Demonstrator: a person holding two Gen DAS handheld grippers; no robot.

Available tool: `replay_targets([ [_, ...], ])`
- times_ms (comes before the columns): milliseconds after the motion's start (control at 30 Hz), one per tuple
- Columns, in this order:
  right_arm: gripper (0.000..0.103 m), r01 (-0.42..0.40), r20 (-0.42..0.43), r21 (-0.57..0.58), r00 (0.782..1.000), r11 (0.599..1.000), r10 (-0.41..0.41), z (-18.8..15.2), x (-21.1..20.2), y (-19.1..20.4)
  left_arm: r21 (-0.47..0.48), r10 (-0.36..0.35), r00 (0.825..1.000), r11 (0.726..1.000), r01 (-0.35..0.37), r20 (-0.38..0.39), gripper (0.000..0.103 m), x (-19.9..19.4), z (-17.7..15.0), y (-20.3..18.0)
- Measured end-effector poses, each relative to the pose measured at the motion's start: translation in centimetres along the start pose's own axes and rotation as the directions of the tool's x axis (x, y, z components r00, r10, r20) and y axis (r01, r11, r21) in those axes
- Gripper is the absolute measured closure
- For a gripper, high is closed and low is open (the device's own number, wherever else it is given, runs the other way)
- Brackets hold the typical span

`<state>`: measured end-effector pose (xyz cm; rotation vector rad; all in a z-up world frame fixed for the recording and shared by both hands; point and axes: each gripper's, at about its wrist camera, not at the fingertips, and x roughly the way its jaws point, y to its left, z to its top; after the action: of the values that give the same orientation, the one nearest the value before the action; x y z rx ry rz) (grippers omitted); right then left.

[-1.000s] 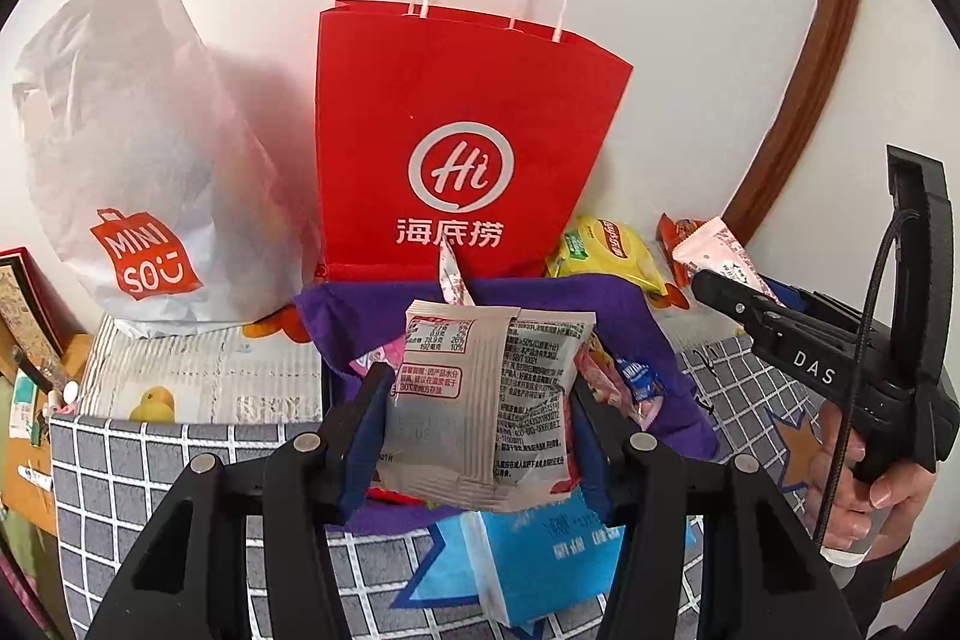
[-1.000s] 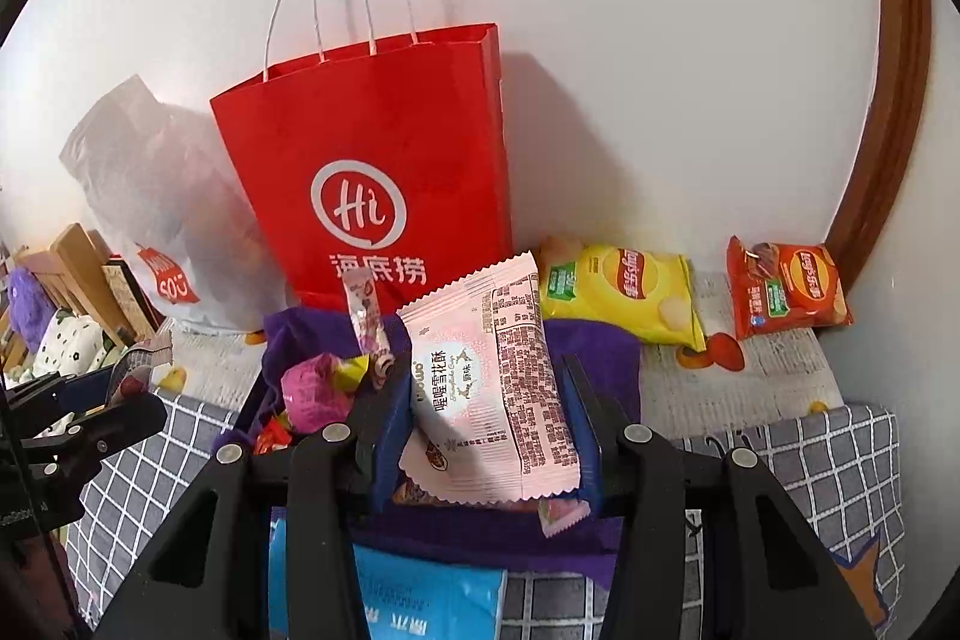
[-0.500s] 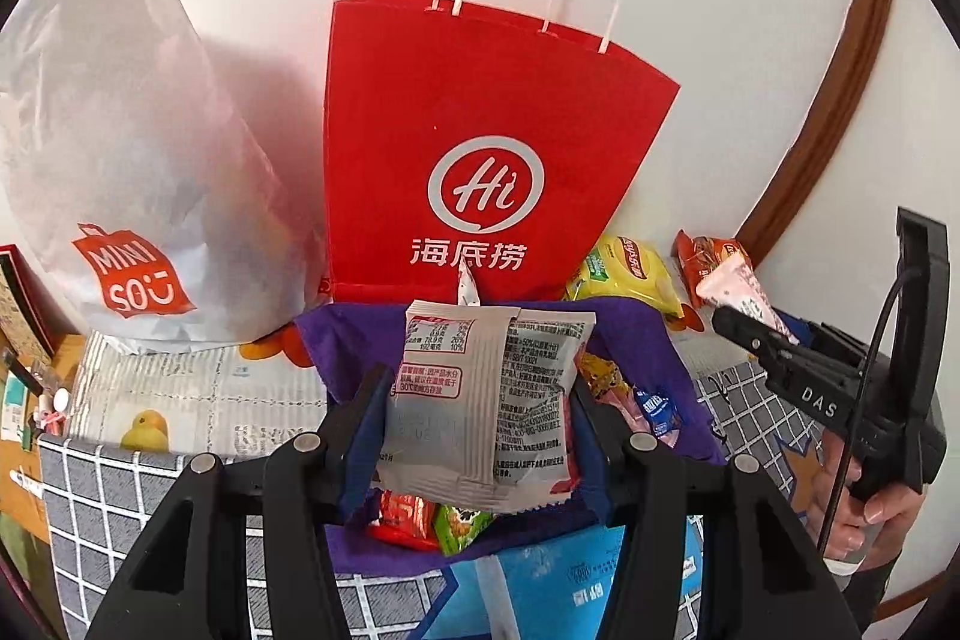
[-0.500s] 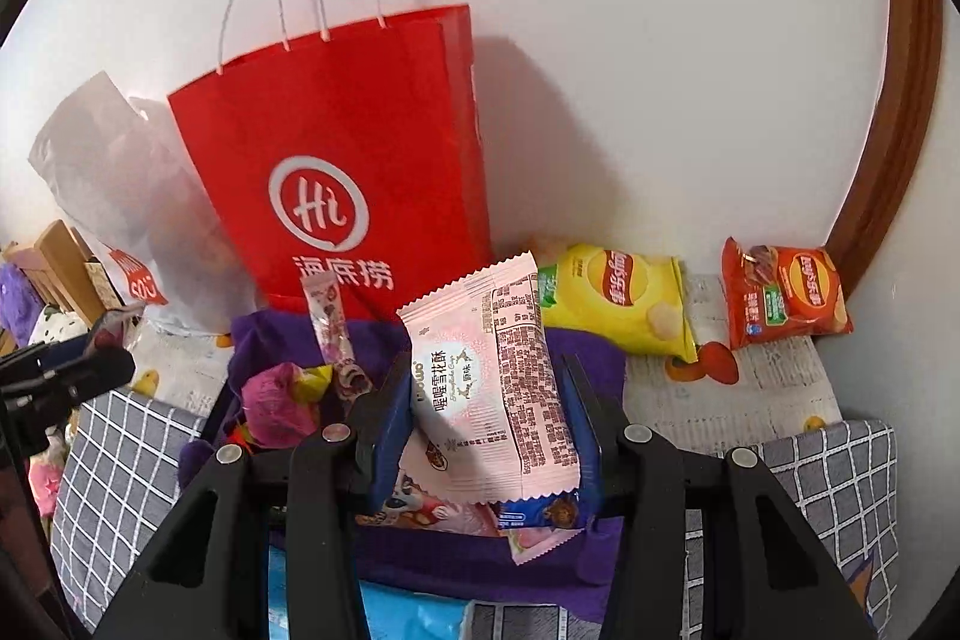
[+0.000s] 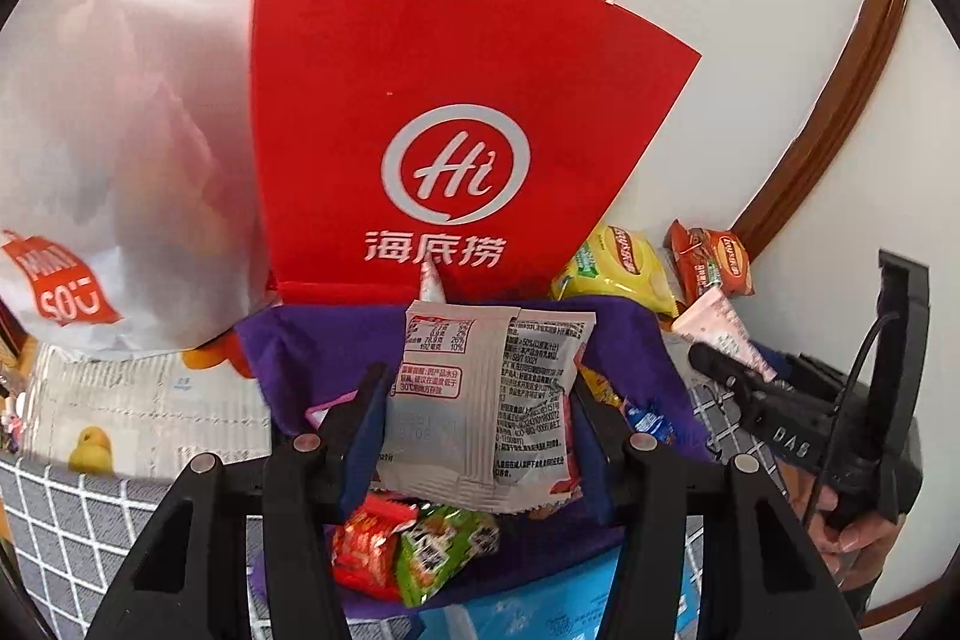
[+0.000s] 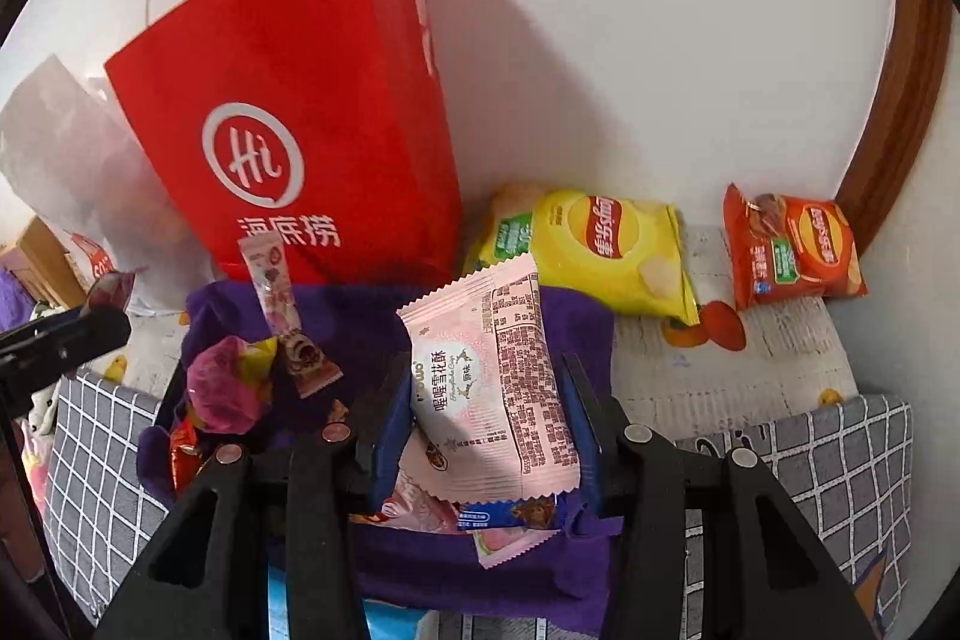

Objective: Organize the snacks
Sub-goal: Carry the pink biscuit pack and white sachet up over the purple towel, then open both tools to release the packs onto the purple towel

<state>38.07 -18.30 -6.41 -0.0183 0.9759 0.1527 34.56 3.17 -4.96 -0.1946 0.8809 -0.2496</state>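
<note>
Jaws of the left gripper (image 5: 474,421) pinch a grey-white snack packet (image 5: 486,400) by its side edges; jaws of the right gripper (image 6: 489,427) pinch a pink snack packet (image 6: 492,382) likewise. Both packets hang over the purple fabric bin (image 6: 576,334), its inside crowded with loose wrappers. Behind its far rim: red paper bag (image 5: 444,118), upright against the wall. Right of that, on open surface: yellow chip bag (image 6: 606,250), then red chip bag (image 6: 792,253), apart.

Matt red paper bag (image 5: 432,100) with twisted paper handles, glossy foil yellow chip packet (image 6: 606,250), crinkled translucent plastic bag (image 5: 108,148), soft purple cloth bag (image 6: 360,316), chequered woven cover (image 6: 840,460).
</note>
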Motion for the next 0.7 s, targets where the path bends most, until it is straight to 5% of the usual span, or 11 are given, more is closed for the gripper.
replay_targets([
  [700, 0.057, 0.003, -0.091, -0.015, 0.996, 1.0, -0.005, -0.9, 3.7, -0.6, 0.036, 0.005, 0.993, 0.999, -0.001, -0.122, 0.051, 5.0, -1.4, -1.0],
])
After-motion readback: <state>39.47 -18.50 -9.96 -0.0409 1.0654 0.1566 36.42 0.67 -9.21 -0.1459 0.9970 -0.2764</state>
